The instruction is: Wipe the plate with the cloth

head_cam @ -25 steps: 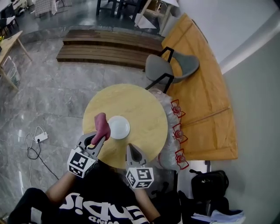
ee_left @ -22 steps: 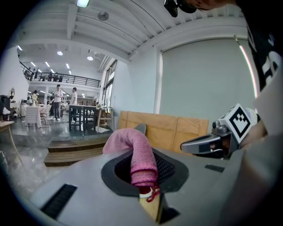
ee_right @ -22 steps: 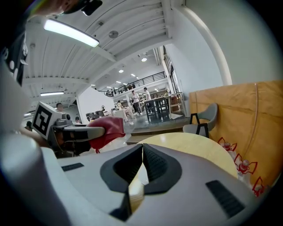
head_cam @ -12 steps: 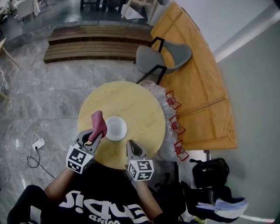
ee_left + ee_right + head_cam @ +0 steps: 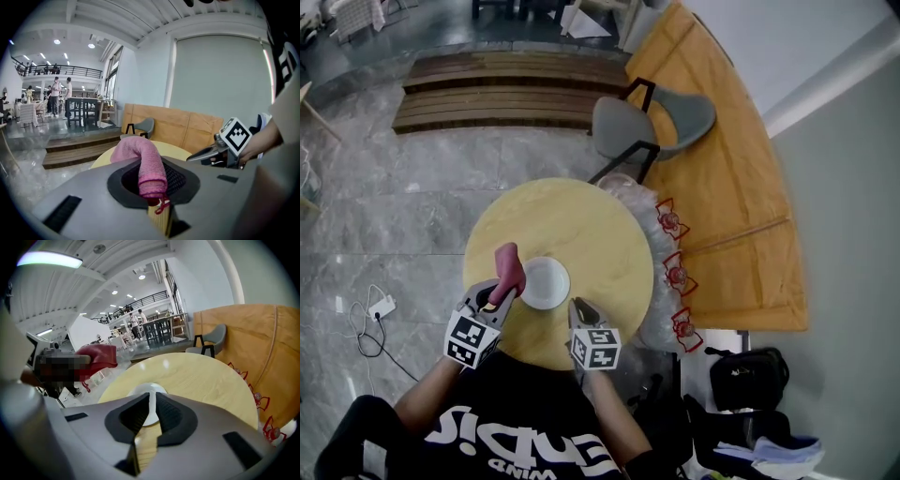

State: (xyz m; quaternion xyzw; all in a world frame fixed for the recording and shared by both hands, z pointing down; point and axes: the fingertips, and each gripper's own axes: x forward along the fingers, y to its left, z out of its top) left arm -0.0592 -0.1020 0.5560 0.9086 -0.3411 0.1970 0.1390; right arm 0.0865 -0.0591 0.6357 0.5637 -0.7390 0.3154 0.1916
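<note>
A white plate [image 5: 546, 282] lies on the round wooden table [image 5: 581, 225], near its front edge. My left gripper [image 5: 497, 295] hovers just left of the plate, shut on a pink cloth [image 5: 508, 265] that sticks up out of the jaws and curls over. In the left gripper view the cloth [image 5: 143, 161] hangs between the jaws, with the right gripper [image 5: 206, 154] at the right. My right gripper [image 5: 578, 307] is just in front of the plate's right side, shut and holding nothing. Its own view shows the plate [image 5: 147, 389] past the jaws and the cloth [image 5: 98, 357] to the left.
A grey chair [image 5: 652, 127] stands behind the table. Clear bags with red print [image 5: 673, 272] lean against the table's right side, in front of an orange wooden bench [image 5: 722, 187]. Wooden steps [image 5: 506, 94] lie farther back. A cable and power strip [image 5: 375, 309] lie on the floor at the left.
The head view has shifted a little. Both grippers keep about the same places beside the plate, and the cloth stays in the left gripper.
</note>
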